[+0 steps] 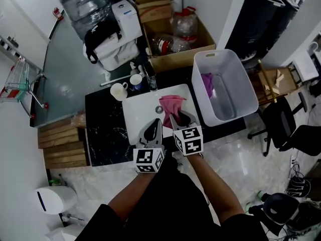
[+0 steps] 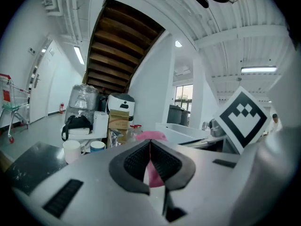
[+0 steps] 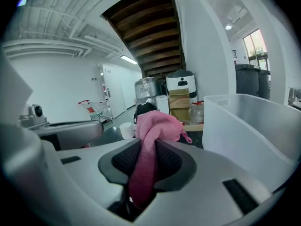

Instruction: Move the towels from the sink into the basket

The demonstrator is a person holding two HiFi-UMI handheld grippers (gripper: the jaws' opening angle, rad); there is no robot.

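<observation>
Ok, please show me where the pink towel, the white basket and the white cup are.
pink towel (image 1: 173,103), head view, on its bunched upper part.
white basket (image 1: 241,82), head view, on its inner right wall.
white cup (image 1: 119,91), head view, on its open top.

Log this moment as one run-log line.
right gripper: shut on pink towel over sink | left gripper: jaws together | basket: magenta towel inside

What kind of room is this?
Probably an office kitchenette or break corner: a white sink set in a black counter, mugs beside it, and office chairs nearby.
</observation>
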